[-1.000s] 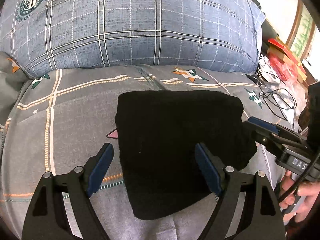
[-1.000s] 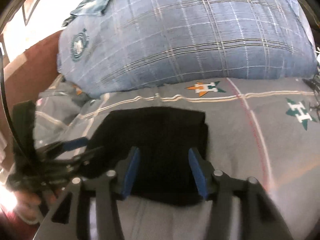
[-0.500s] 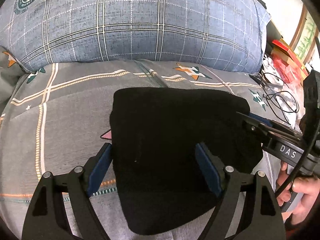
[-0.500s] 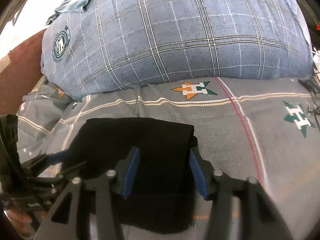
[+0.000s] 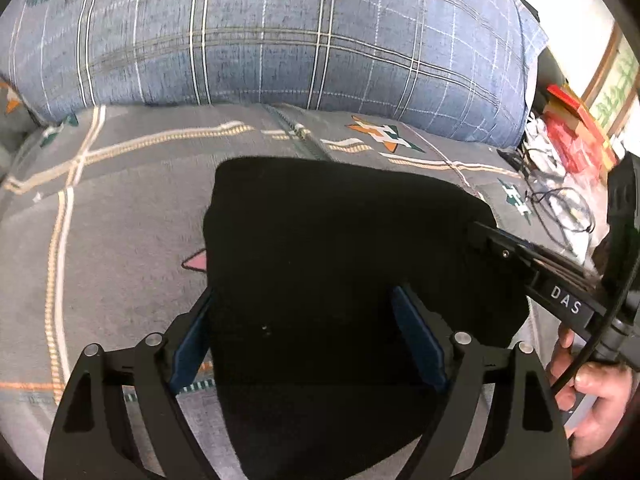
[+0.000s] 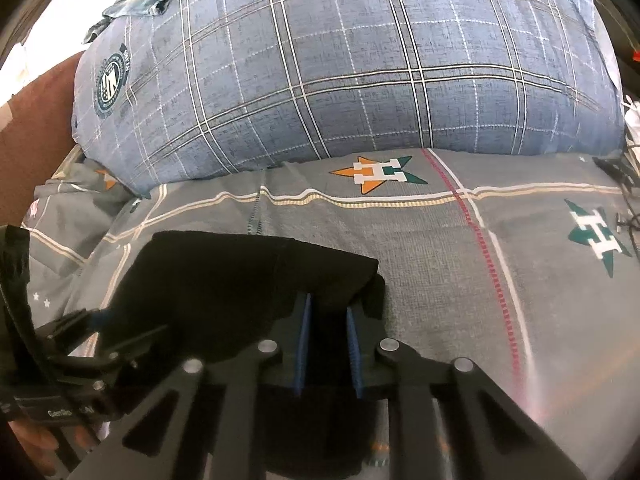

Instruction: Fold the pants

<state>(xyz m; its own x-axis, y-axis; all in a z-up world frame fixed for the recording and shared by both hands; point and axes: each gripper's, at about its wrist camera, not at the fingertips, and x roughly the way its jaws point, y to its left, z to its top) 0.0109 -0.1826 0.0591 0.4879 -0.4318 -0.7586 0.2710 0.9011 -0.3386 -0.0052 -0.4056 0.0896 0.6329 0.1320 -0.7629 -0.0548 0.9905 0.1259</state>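
The black pants (image 5: pixel 340 260) lie folded into a thick pad on the grey bedsheet (image 5: pixel 100 240). My left gripper (image 5: pixel 304 320) straddles their near left part. Its jaws are opening and stand wide, the blue pads (image 5: pixel 188 344) not pressing the cloth. My right gripper (image 6: pixel 328 320) is at the right edge of the pants (image 6: pixel 224 276). Its jaws are closing, and black fabric is pinched between the narrow-set blue pads (image 6: pixel 302 340). That right gripper (image 5: pixel 492 240) also shows in the left wrist view, and the left gripper (image 6: pixel 100 320) appears at the left of the right wrist view.
A big blue plaid pillow (image 5: pixel 280 40) fills the back of the bed. Cables (image 5: pixel 560 208) and red boxes (image 5: pixel 572 120) lie off the right side. A person's hand (image 5: pixel 592 392) holds the right tool. A brown headboard (image 6: pixel 36 120) stands at the left.
The right gripper's jaws have drawn in from half open to a narrow pinch on the pants' right edge, after moving slightly forward. The left gripper has stayed put, wide.
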